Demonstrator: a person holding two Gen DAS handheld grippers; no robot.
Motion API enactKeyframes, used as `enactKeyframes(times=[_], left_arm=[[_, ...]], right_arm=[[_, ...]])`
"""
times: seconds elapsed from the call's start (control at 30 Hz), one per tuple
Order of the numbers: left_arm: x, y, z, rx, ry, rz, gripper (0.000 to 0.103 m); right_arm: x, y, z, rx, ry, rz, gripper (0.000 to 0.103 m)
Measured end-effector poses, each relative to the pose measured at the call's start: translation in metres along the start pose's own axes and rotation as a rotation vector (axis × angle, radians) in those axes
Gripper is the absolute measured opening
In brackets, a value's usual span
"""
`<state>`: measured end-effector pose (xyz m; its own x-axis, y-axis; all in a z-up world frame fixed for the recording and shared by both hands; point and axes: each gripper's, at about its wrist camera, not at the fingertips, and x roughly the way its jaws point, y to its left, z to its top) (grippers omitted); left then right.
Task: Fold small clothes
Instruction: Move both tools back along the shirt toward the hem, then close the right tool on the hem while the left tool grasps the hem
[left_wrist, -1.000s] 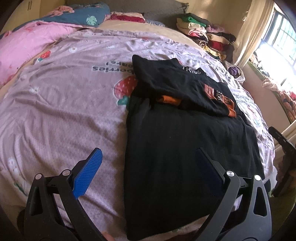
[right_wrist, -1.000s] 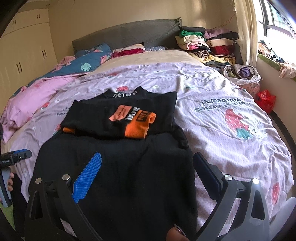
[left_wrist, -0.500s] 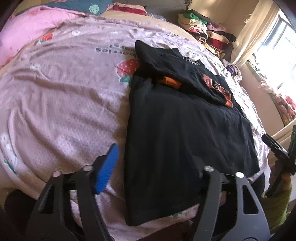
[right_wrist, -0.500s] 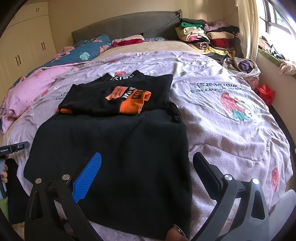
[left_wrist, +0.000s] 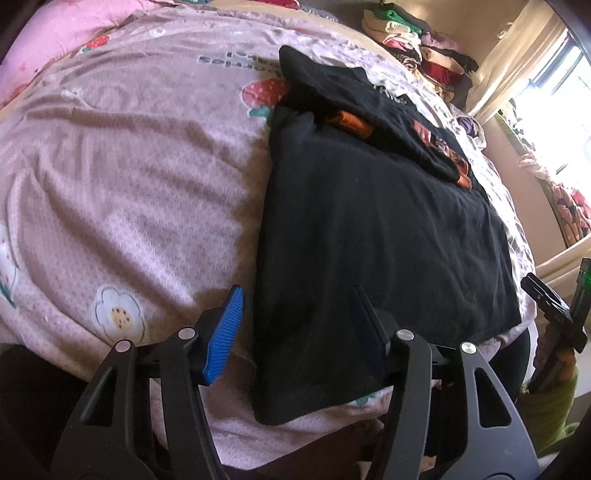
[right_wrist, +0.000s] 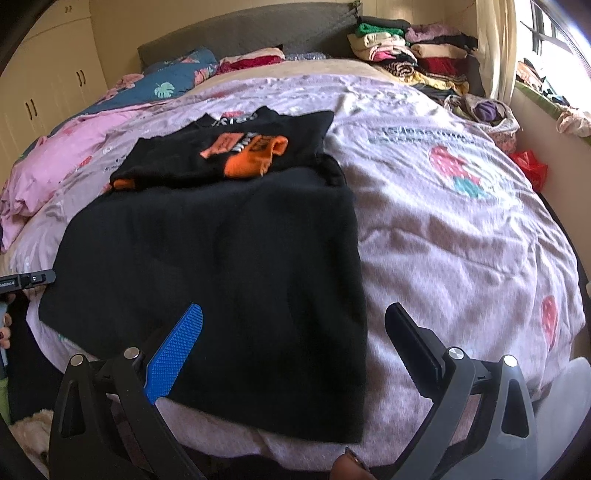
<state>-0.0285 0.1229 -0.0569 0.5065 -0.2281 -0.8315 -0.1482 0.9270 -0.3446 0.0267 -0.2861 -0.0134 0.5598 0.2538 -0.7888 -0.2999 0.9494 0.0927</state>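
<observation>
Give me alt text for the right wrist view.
The open right gripper hovers over the near right corner of a black garment spread on a pink strawberry-print bedspread. A folded black-and-orange top lies at the garment's far edge.

You see the bed, pink strawberry-print sheet; on it a black garment, pillows, stacked clothes.

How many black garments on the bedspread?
2: a plain black garment spread flat at the near edge, and a folded black shirt with orange print just beyond, overlapping its far end. The far pile may hide more.
</observation>
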Motion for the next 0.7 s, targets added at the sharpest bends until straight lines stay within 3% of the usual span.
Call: enactKeyframes(times=[0.6,0.7], left_arm=[[0.007,-0.007,-0.028,0.047,0.060,0.003,0.050],[0.005,-0.008,-0.033,0.058,0.063,0.009,0.050]], right_arm=[[-0.002,-0.019,-0.036,-0.004,0.117,0.043,0.097],[-0.001,-0.020,-0.041,-0.001,0.130,0.052,0.082]])
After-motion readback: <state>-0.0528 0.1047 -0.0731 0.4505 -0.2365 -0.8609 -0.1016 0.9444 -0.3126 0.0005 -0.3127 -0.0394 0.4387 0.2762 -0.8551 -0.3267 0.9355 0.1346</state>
